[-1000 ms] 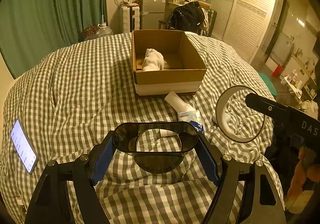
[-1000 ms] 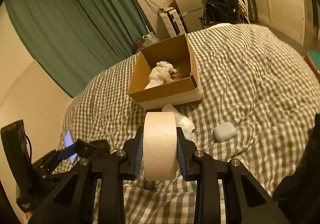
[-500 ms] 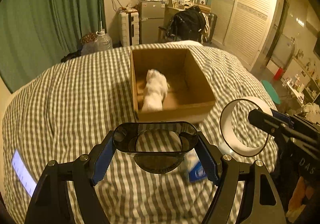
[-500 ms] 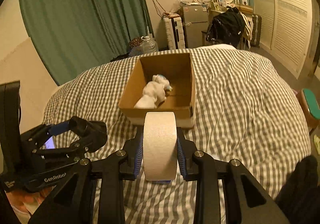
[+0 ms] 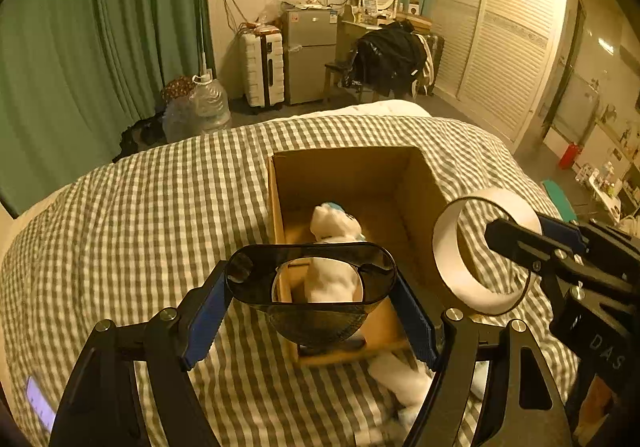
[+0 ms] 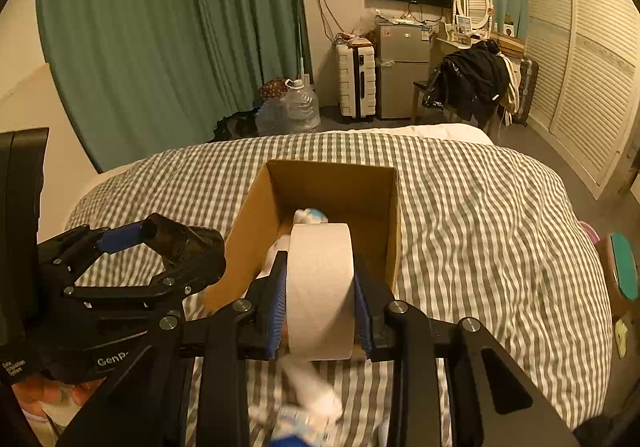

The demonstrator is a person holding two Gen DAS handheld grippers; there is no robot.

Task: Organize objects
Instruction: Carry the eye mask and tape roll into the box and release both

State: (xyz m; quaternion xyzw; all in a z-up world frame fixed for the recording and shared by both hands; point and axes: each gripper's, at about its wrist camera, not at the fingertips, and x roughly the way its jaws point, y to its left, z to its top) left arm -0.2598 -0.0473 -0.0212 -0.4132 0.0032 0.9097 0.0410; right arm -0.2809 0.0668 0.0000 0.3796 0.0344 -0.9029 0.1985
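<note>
Left gripper (image 5: 312,299): jaws clamped on a dark oval cup (image 5: 311,279), held level, pointing forward. Right gripper (image 6: 320,299): jaws closed on a tape roll (image 6: 320,287), roll upright on edge. Both grippers side by side, near each other, not touching.

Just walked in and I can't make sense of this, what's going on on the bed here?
A person is tidying loose things into a cardboard box on the checked bedspread, with a gripper in each hand. The left gripper holds a dark oval container over the box's near edge. The right gripper is clamped on a roll of tape, also at the box. A white soft toy lies inside already.
</note>
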